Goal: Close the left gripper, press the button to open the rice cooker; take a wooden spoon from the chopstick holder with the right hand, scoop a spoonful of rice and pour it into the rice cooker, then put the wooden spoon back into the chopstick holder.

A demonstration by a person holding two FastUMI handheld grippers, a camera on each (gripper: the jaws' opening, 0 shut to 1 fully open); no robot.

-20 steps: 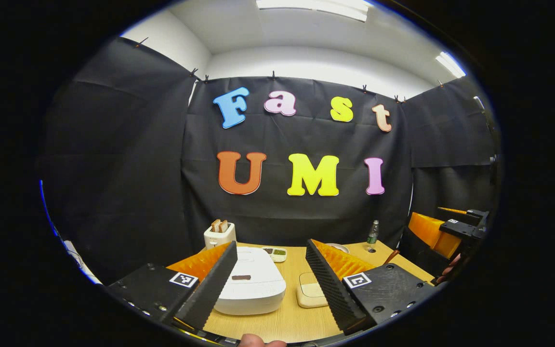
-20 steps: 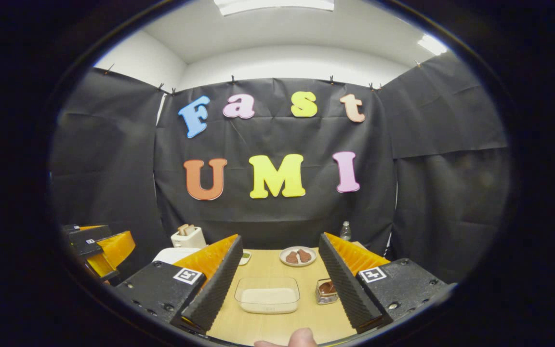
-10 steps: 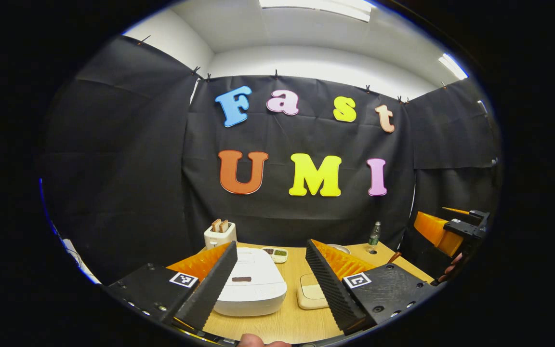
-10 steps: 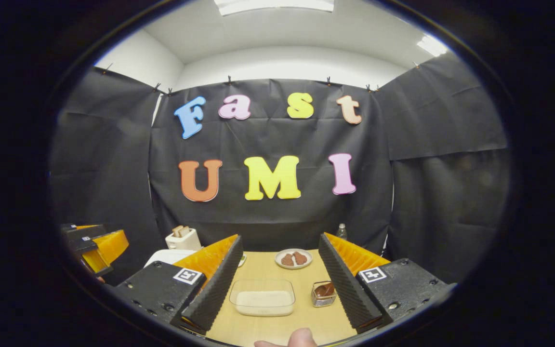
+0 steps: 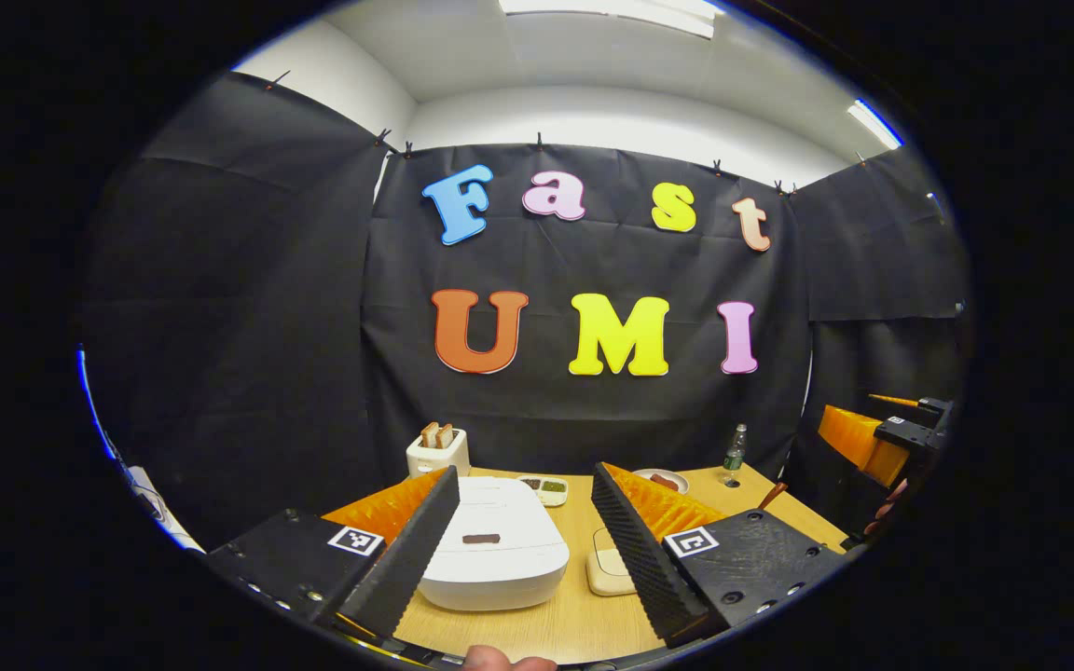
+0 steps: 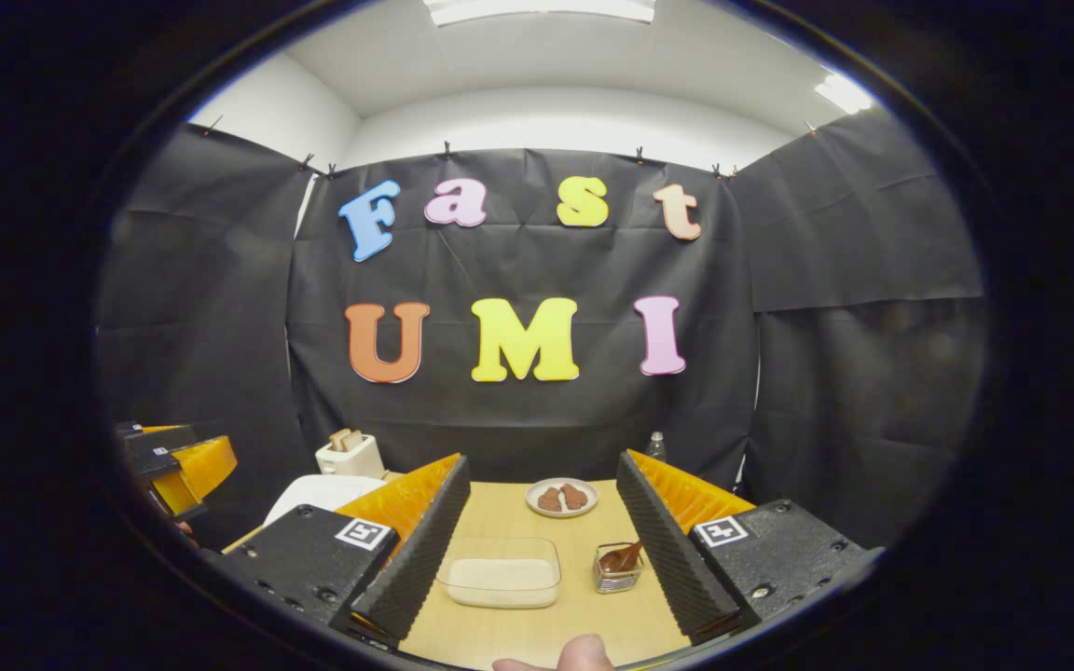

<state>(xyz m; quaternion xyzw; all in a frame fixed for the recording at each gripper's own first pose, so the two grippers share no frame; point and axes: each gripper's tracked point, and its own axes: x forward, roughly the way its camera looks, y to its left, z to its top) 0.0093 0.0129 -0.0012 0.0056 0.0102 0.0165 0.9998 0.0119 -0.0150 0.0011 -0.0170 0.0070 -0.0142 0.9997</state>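
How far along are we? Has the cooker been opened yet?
Nothing is done yet. The rice cooker lid is down, and the left gripper is open above it. The wooden spoon sits in its holder, with the right gripper open. Every step remains.

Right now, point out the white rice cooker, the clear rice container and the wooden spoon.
White rice cooker [image 5: 498, 550]: left gripper view, closed lid top.
Clear plastic rice container [image 6: 500, 581]: right gripper view, front wall.
Brown wooden spoon [image 6: 622, 557]: right gripper view, bowl end in the holder.

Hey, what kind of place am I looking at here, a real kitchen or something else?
Probably a staged kitchen tabletop inside a recording booth, not a home kitchen. A rice cooker, a toaster and a plate of food sit on a wooden table ringed by black cloth walls.
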